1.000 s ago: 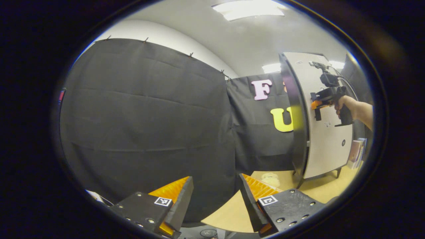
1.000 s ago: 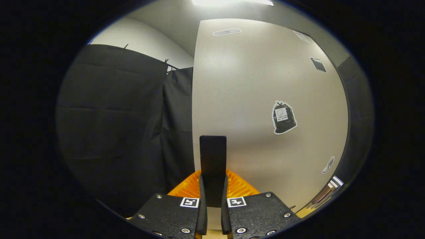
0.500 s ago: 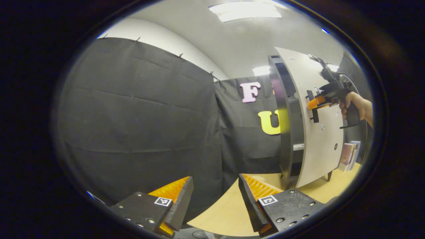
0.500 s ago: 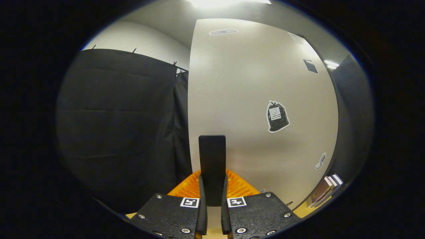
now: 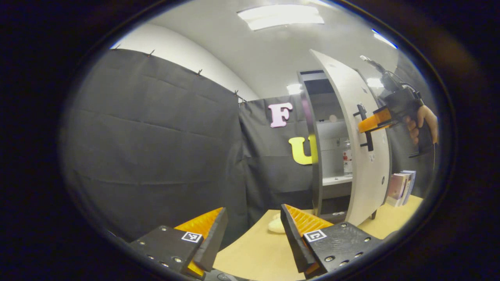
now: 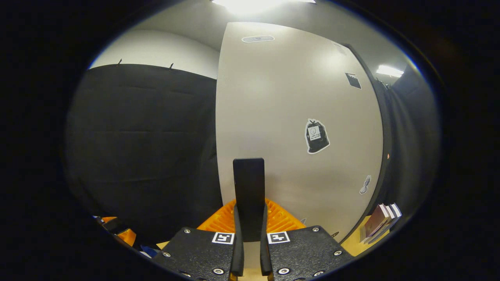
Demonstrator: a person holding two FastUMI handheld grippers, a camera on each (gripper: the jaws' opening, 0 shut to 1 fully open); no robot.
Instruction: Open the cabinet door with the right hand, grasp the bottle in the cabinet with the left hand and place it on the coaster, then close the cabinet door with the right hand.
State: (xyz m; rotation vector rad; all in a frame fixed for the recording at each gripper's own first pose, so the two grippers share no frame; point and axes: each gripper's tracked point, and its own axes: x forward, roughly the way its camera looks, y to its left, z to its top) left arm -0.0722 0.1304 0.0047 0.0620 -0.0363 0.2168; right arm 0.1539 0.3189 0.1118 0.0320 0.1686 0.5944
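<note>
- The right gripper (image 6: 250, 218) is clamped on the door handle (image 6: 249, 187); the cabinet door (image 5: 361, 156) stands ajar.
- The bottle (image 5: 347, 160) sits on a shelf (image 5: 335, 180) inside.
- The left gripper (image 5: 254, 230) hangs agape, empty, over the table (image 5: 254, 253).

The cabinet (image 5: 312, 164), some books (image 5: 400, 187) and a pale coaster (image 5: 275, 225) are carried by the wooden bench (image 5: 258, 253).
</note>
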